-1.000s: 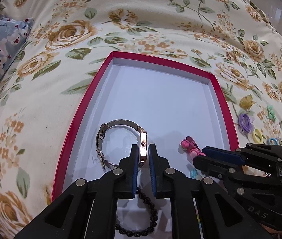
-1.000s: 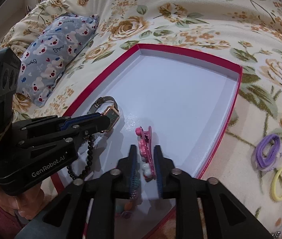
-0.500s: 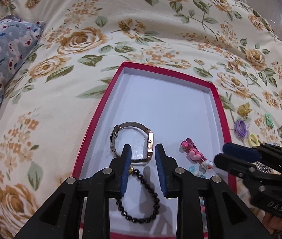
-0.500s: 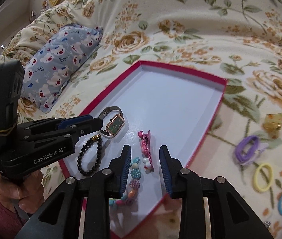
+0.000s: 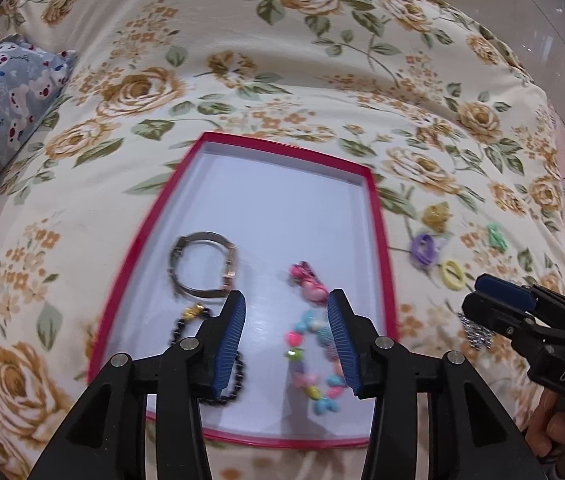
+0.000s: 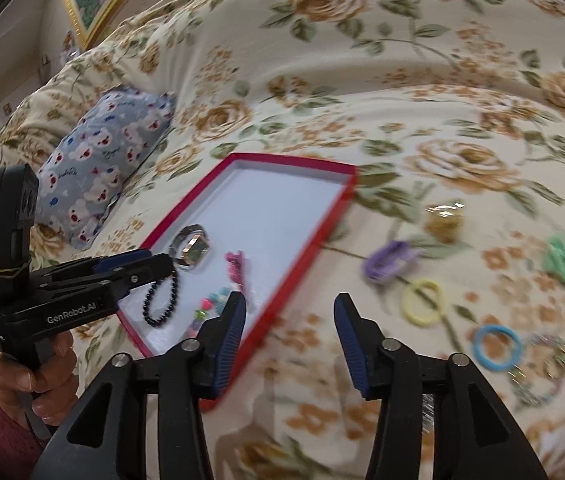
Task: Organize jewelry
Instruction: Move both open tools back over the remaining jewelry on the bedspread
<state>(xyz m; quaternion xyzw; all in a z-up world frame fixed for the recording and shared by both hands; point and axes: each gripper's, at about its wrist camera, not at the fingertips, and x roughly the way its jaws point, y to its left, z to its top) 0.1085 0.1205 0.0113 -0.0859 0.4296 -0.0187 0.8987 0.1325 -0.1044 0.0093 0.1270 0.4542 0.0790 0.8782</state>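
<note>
Left gripper (image 5: 286, 344): you hold it above the near end of the tray; its jaws are opening, about half wide, and nothing sits between the pads.
Right gripper (image 6: 290, 344): you hold it over the bed just off the tray's right rim; jaws opening, about half wide, and gripping nothing.
Tray (image 5: 378, 216): red-rimmed, white inside, lying flat on the bed (image 5: 242, 40).
Watch (image 5: 202, 268): in the tray, left half, band looped, resting on its side.
Black bracelet (image 6: 162, 298): in the tray, just nearer to you than the watch, partly hidden by your left gripper's finger.
Pink clip (image 5: 308, 282): in the tray, right of the watch.
Bead bracelet (image 5: 314, 364): multicoloured, in the tray, below the pink clip.
Loose items: amber clip (image 6: 444, 224), purple tie (image 6: 388, 262), yellow tie (image 6: 422, 300), blue tie (image 6: 496, 346) and green tie (image 6: 558, 258) lie on the bed, right of the tray.
Sparkly piece (image 6: 538, 368): on the bed by the blue tie; blurred, so you cannot tell its kind.
Pillow (image 6: 102, 168): blue, printed, left of the tray.
</note>
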